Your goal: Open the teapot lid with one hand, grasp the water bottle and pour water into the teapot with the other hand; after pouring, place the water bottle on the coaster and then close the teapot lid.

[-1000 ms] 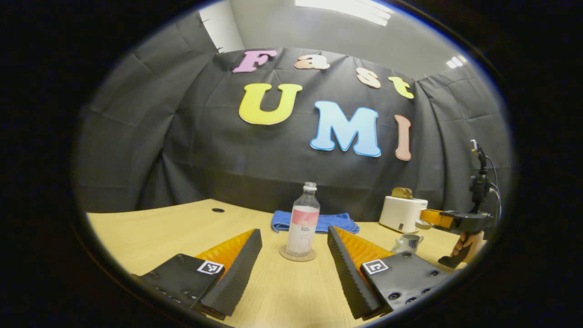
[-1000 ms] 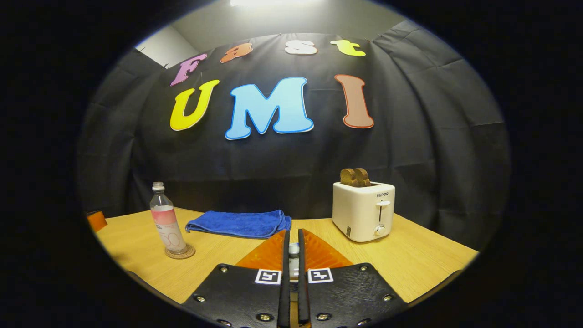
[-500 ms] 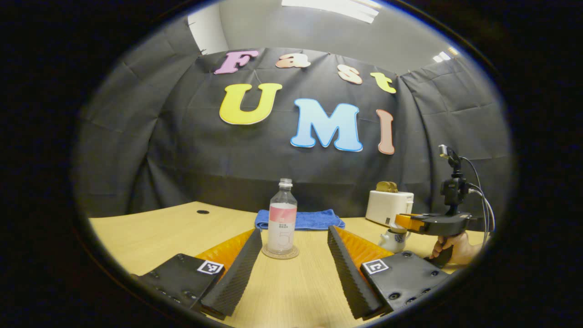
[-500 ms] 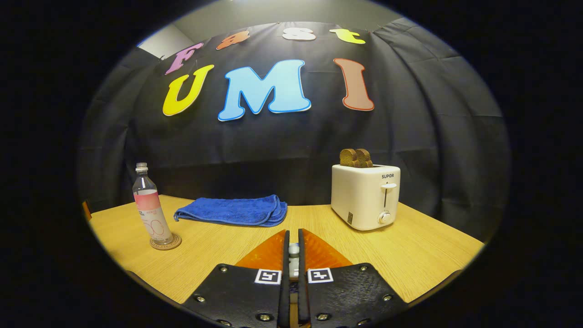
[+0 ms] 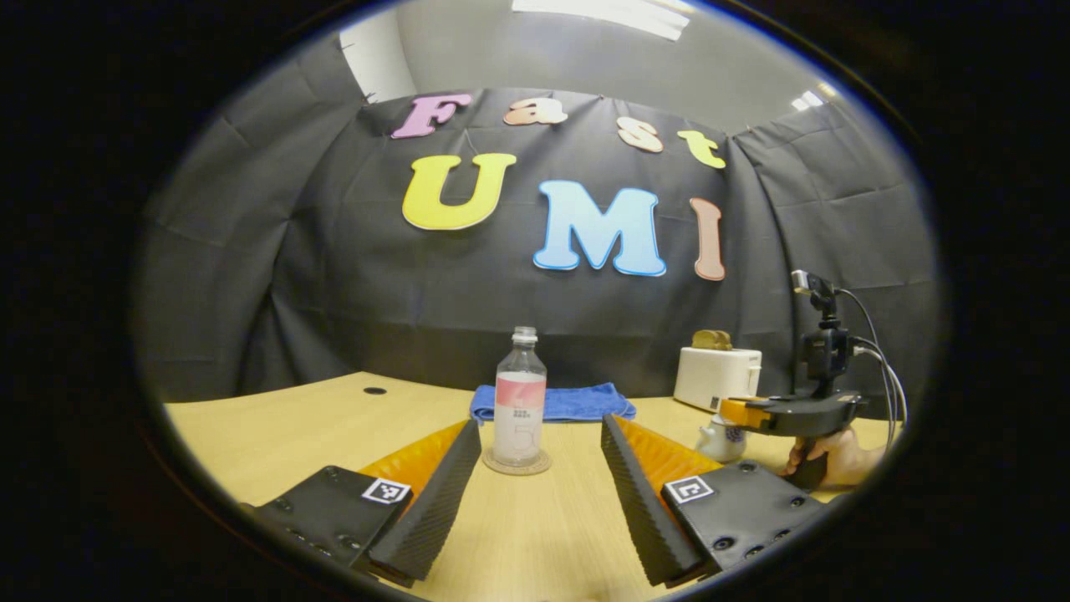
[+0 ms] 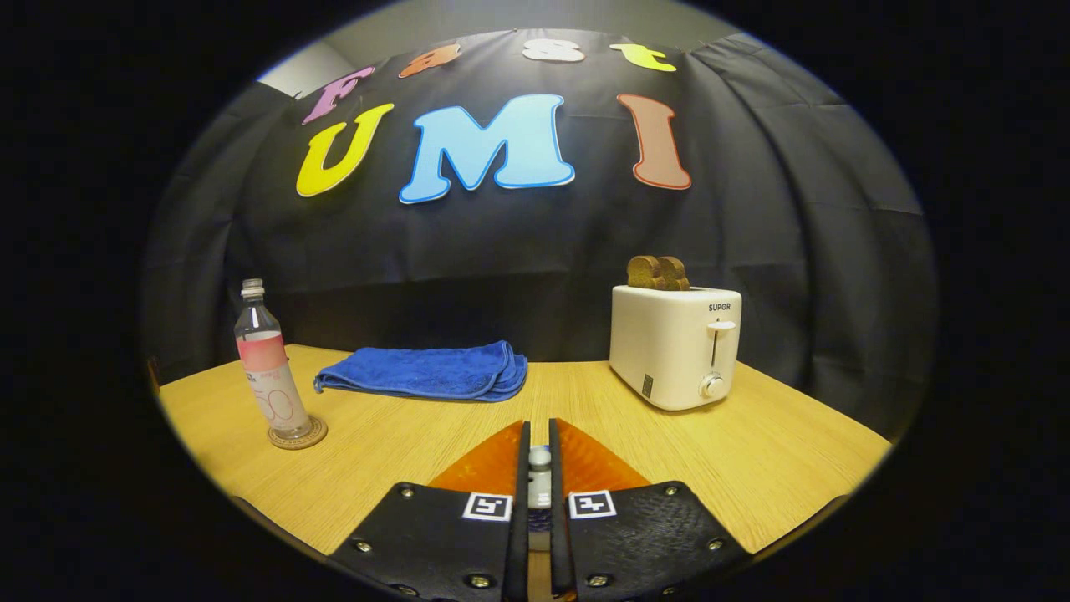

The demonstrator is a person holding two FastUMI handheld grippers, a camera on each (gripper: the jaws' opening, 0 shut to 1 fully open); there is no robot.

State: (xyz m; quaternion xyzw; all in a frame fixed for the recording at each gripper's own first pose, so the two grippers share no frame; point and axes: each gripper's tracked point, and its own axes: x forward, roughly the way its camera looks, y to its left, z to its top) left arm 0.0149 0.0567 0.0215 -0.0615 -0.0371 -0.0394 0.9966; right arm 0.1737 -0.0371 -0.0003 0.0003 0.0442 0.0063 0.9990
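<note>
A clear water bottle (image 5: 519, 401) with a pink label stands upright on a round coaster (image 5: 517, 464), just beyond my left gripper (image 5: 541, 424), which is open and apart from it. The bottle (image 6: 269, 376) and coaster (image 6: 297, 435) also sit at the far left of the right gripper view. My right gripper (image 6: 538, 428) is shut on the small white knob of the teapot lid (image 6: 539, 457). From the left gripper view, that right gripper (image 5: 729, 410) sits low over the white teapot (image 5: 717, 439), held by a hand (image 5: 844, 456). The teapot's rim is hidden.
A white toaster (image 6: 675, 347) with toast stands at the back right of the wooden table (image 6: 752, 451). A folded blue towel (image 6: 426, 372) lies at the back, between bottle and toaster. A small cable hole (image 5: 374, 390) marks the table's far left.
My right gripper has come down with the lid onto the teapot. The left gripper has drawn back a little from the bottle and stayed open.
</note>
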